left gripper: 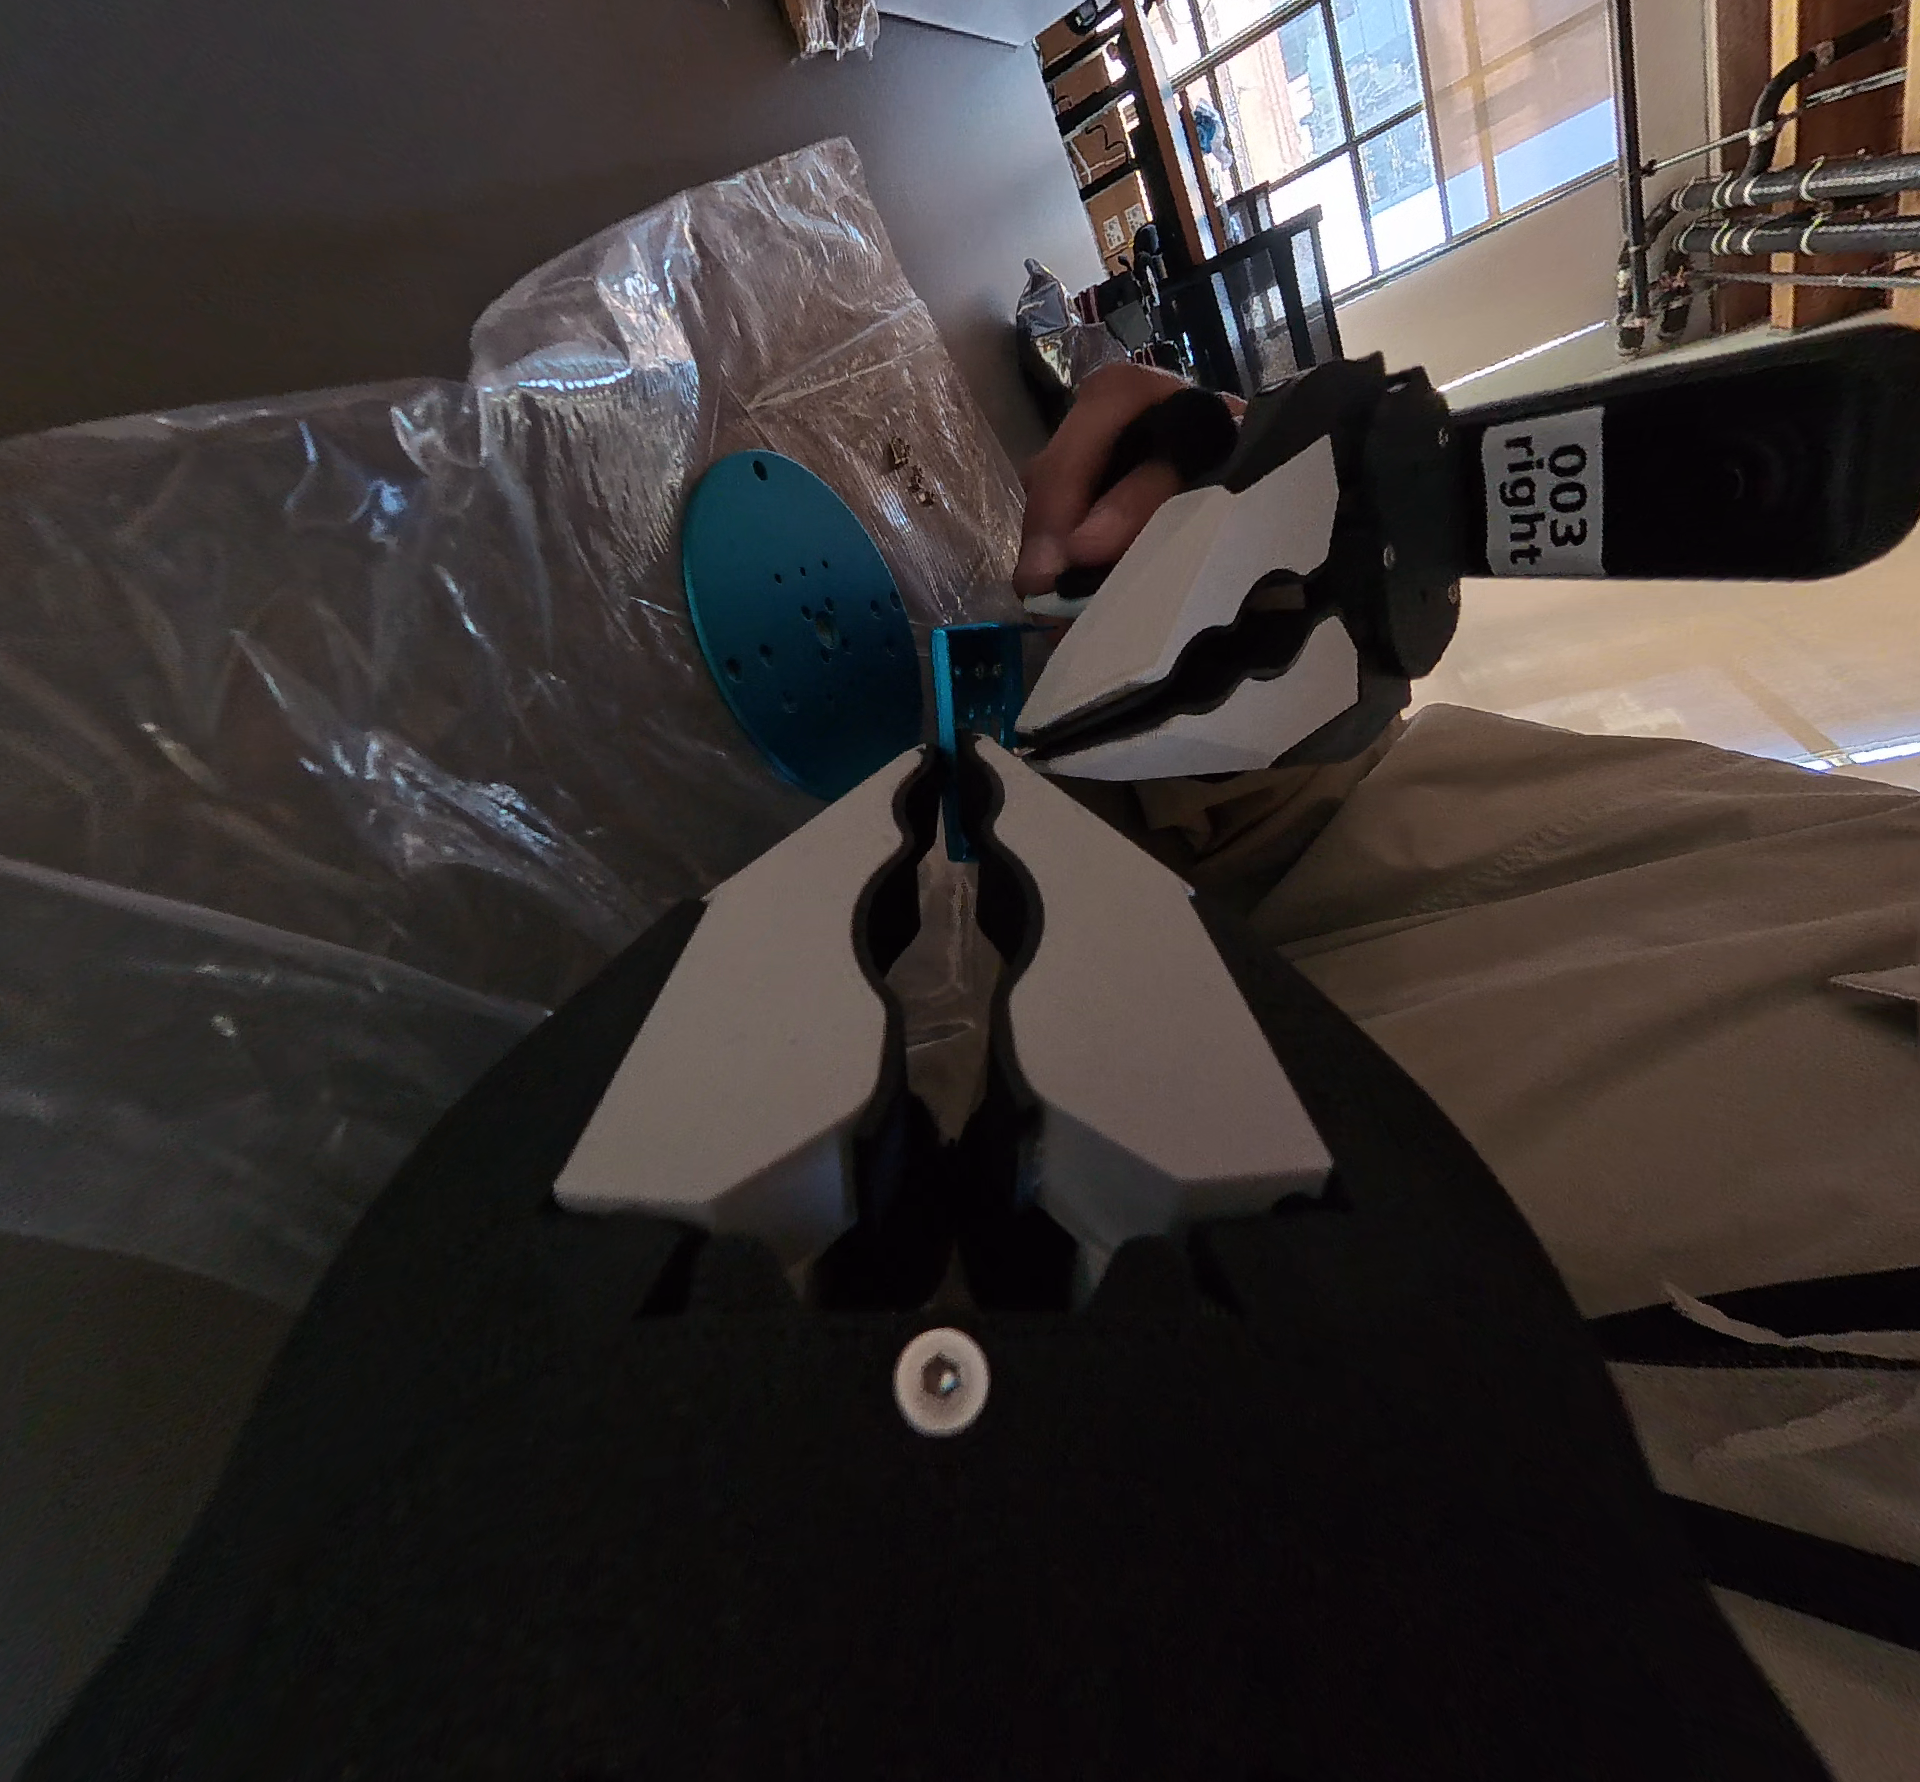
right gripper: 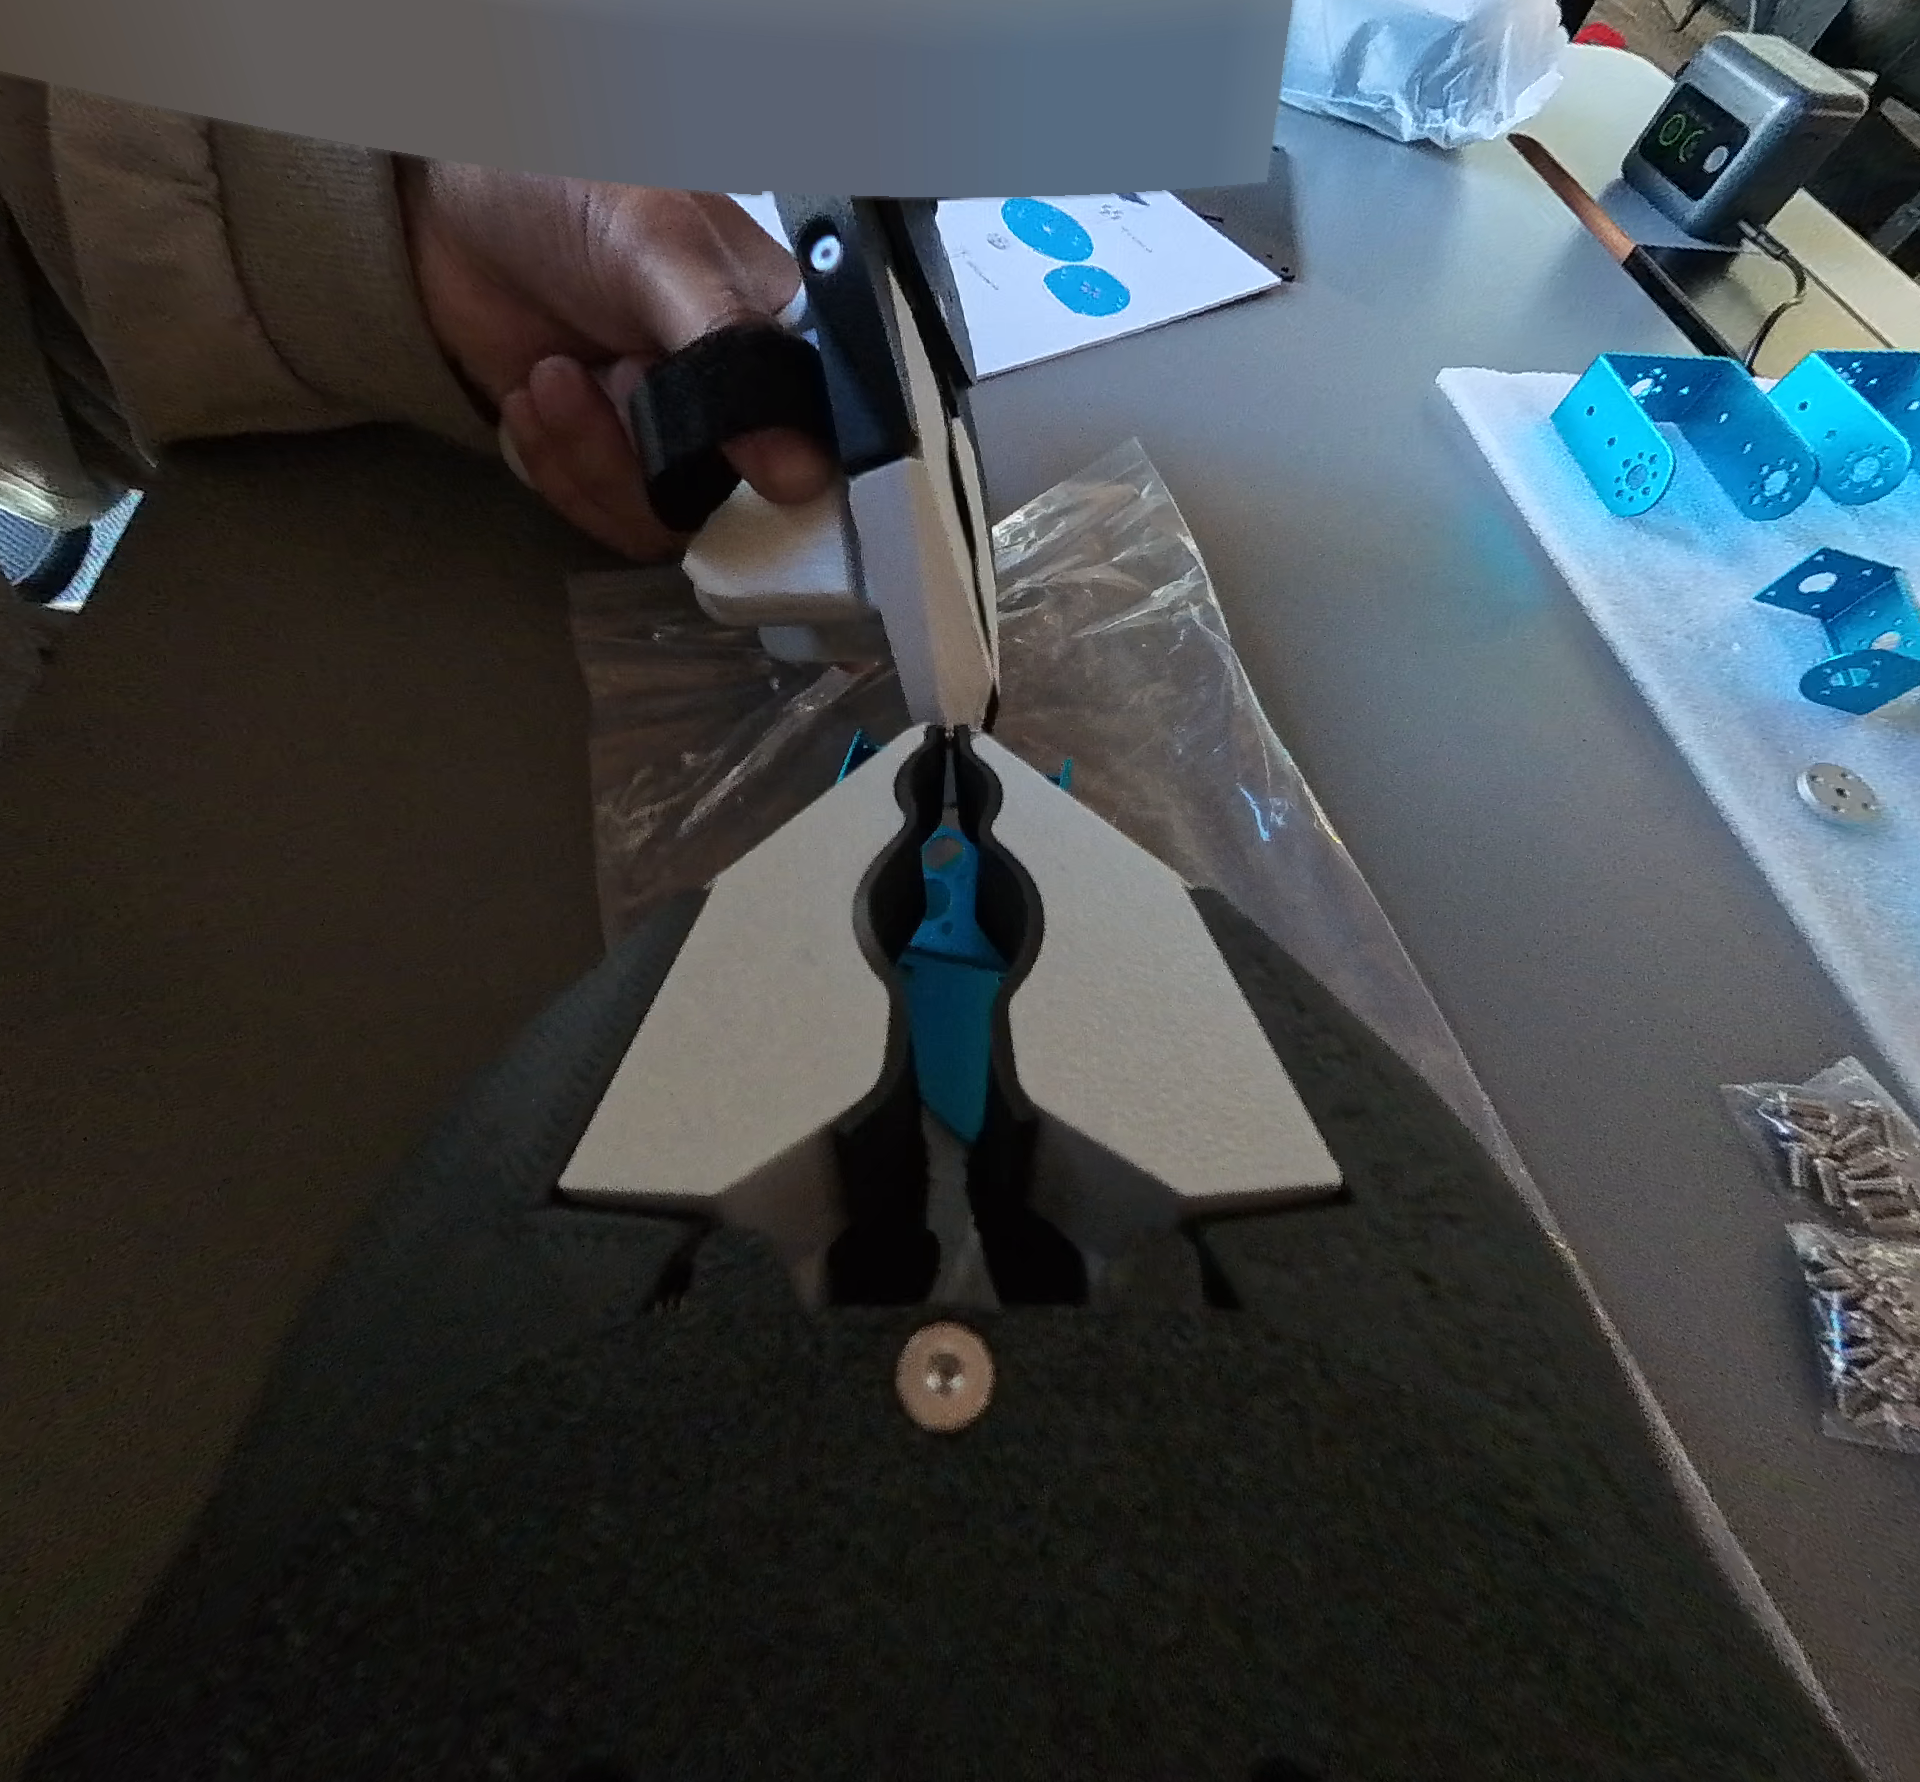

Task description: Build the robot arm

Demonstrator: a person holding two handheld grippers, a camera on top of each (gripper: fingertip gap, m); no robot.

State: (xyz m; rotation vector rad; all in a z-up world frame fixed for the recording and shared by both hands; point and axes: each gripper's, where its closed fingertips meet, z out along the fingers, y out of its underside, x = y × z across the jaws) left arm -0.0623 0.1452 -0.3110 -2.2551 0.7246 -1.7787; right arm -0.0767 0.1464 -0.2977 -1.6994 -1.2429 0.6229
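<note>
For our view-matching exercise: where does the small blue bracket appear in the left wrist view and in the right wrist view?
Left wrist view: the small blue bracket sits at centre, pinched at the tips of the left tongs, just right of the blue disc.
Right wrist view: it shows at centre, partly hidden, through the gap in the right tongs.
Shared landmark: the clear plastic bag beneath.

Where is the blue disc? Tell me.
In the left wrist view, the blue disc lies on the clear plastic bag, just left of the blue bracket that the left gripper pinches.
</note>
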